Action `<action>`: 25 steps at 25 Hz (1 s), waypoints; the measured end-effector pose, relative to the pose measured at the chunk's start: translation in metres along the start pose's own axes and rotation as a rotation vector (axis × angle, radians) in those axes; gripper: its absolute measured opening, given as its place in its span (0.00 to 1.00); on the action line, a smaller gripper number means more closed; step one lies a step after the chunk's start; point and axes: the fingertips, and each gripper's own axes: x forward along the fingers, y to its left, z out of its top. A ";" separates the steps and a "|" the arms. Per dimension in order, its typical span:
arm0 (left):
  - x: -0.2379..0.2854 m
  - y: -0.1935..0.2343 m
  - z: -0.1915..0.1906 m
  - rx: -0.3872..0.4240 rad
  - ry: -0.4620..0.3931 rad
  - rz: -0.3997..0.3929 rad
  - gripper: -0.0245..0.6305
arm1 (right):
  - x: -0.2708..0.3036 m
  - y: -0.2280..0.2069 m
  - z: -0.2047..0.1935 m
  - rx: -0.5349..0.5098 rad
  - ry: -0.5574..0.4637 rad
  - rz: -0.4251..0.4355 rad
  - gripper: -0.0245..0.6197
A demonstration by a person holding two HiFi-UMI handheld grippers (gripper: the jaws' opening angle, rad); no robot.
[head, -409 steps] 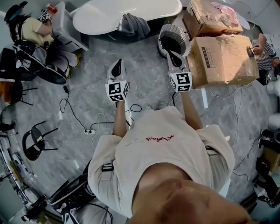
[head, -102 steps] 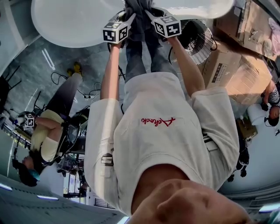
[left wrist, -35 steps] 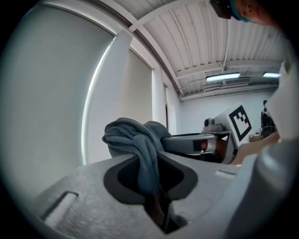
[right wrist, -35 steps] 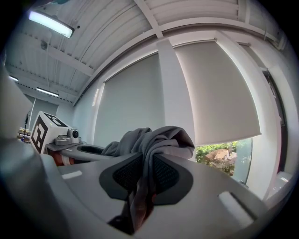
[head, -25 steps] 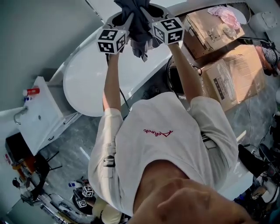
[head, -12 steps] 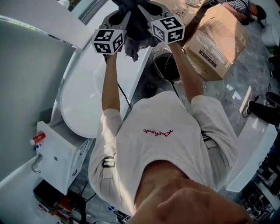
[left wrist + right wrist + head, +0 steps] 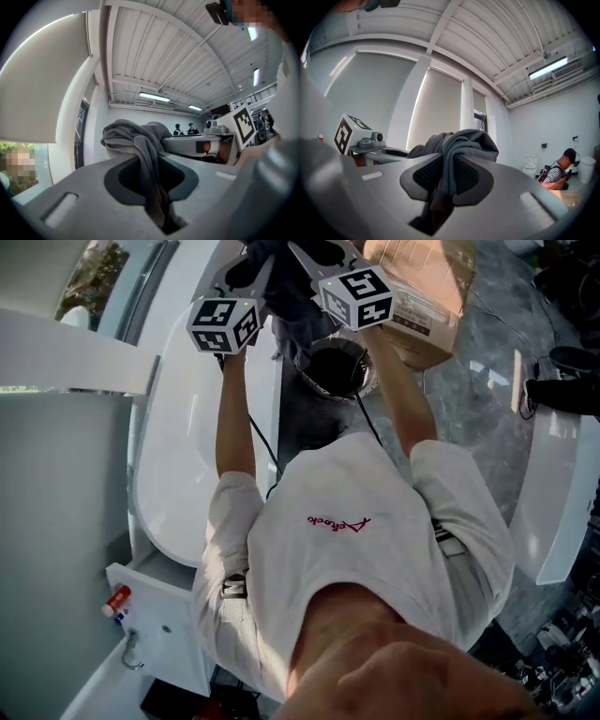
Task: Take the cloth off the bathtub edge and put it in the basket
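Two grippers show: the left gripper [image 7: 147, 173] and the right gripper [image 7: 443, 178]. There is one grey cloth [image 7: 133, 136], one bathtub [image 7: 187, 446], one basket [image 7: 333, 371], one cardboard box [image 7: 427, 306] and one toilet [image 7: 530, 162]. Three people appear: two distant standing people [image 7: 178, 129] [image 7: 190, 127] and one seated person [image 7: 557, 172].

The left hand-held gripper [image 7: 246, 266] and the right hand-held gripper [image 7: 314, 254] are grey, each with a white cube [image 7: 223, 324] of black square markers behind its jaws. The person wears a pale short-sleeved T-shirt [image 7: 356, 577] with red script lettering [image 7: 339, 523].
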 end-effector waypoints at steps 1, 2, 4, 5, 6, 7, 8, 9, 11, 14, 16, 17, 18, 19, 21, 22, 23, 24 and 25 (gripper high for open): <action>0.011 -0.010 0.000 0.001 0.000 -0.023 0.13 | -0.009 -0.012 -0.001 0.001 0.002 -0.023 0.14; 0.022 -0.019 -0.001 0.001 0.002 -0.045 0.13 | -0.018 -0.024 -0.002 0.002 0.004 -0.045 0.14; 0.042 -0.038 -0.001 0.000 0.005 -0.086 0.13 | -0.035 -0.045 -0.005 0.007 0.007 -0.083 0.14; 0.051 -0.047 -0.002 -0.001 0.008 -0.102 0.13 | -0.043 -0.054 -0.006 0.010 0.008 -0.099 0.14; 0.059 -0.056 -0.002 -0.002 0.010 -0.117 0.13 | -0.052 -0.062 -0.007 0.013 0.008 -0.113 0.14; 0.067 -0.065 -0.003 -0.003 0.013 -0.131 0.13 | -0.060 -0.070 -0.008 0.017 0.008 -0.126 0.14; 0.075 -0.075 -0.004 -0.005 0.014 -0.144 0.13 | -0.069 -0.079 -0.010 0.022 0.008 -0.139 0.14; 0.084 -0.086 -0.005 -0.007 0.016 -0.158 0.13 | -0.079 -0.089 -0.012 0.027 0.008 -0.152 0.14; 0.099 -0.108 -0.010 -0.010 0.023 -0.180 0.13 | -0.097 -0.106 -0.017 0.039 0.009 -0.169 0.14; 0.115 -0.135 -0.015 -0.019 0.039 -0.198 0.13 | -0.122 -0.124 -0.024 0.058 0.009 -0.183 0.14; 0.123 -0.149 -0.019 -0.023 0.050 -0.202 0.13 | -0.135 -0.133 -0.028 0.067 0.012 -0.185 0.14; 0.126 -0.155 -0.022 -0.024 0.055 -0.201 0.13 | -0.140 -0.136 -0.031 0.071 0.013 -0.184 0.14; 0.129 -0.161 -0.024 -0.026 0.061 -0.200 0.13 | -0.145 -0.139 -0.033 0.075 0.014 -0.183 0.14; 0.130 -0.165 -0.027 -0.029 0.068 -0.199 0.13 | -0.149 -0.141 -0.036 0.079 0.016 -0.181 0.14; 0.133 -0.173 -0.033 -0.036 0.079 -0.197 0.13 | -0.156 -0.144 -0.042 0.088 0.020 -0.178 0.14; 0.134 -0.175 -0.036 -0.038 0.082 -0.195 0.13 | -0.158 -0.145 -0.045 0.092 0.020 -0.176 0.14; 0.135 -0.178 -0.038 -0.039 0.085 -0.192 0.13 | -0.161 -0.147 -0.047 0.096 0.020 -0.177 0.14; 0.136 -0.181 -0.041 -0.040 0.089 -0.191 0.13 | -0.163 -0.148 -0.051 0.101 0.022 -0.178 0.14; 0.137 -0.184 -0.045 -0.043 0.095 -0.190 0.13 | -0.165 -0.149 -0.055 0.108 0.026 -0.181 0.14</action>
